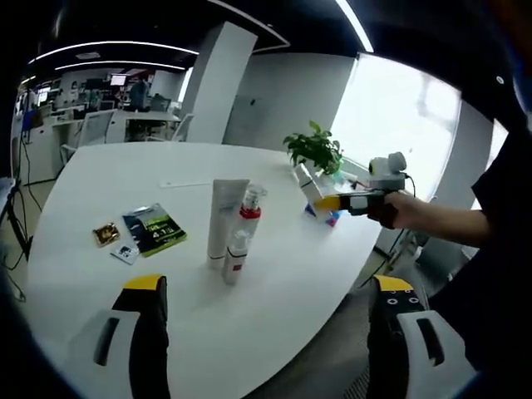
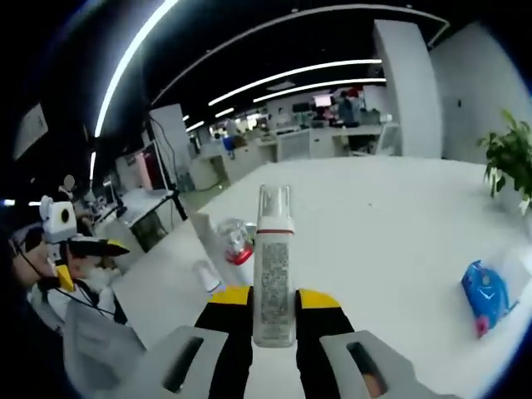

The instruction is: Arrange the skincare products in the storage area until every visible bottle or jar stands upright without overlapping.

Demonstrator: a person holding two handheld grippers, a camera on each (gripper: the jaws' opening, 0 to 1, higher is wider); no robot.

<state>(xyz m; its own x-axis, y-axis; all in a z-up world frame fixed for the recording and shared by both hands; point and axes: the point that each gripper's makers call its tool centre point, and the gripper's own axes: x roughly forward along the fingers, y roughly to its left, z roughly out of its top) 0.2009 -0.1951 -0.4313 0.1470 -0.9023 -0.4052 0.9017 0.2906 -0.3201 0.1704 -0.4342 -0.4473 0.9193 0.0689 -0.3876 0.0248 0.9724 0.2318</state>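
Bottle (image 2: 273,274) stands upright, clamped between the right hand-held gripper (image 2: 274,303) jaws above the counter (image 2: 399,216); left hand-held gripper (image 1: 266,287) open, facing the tube (image 1: 224,220).

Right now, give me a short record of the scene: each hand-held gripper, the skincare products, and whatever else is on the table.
left hand-held gripper: open, nothing between its jaws
right hand-held gripper: shut on a clear-capped bottle
grouped products: white tube, red-collared bottle and small white bottle, close together; they look upright, but I cannot tell if they touch
other items: green packet, blue packet, potted plant
surface: white table
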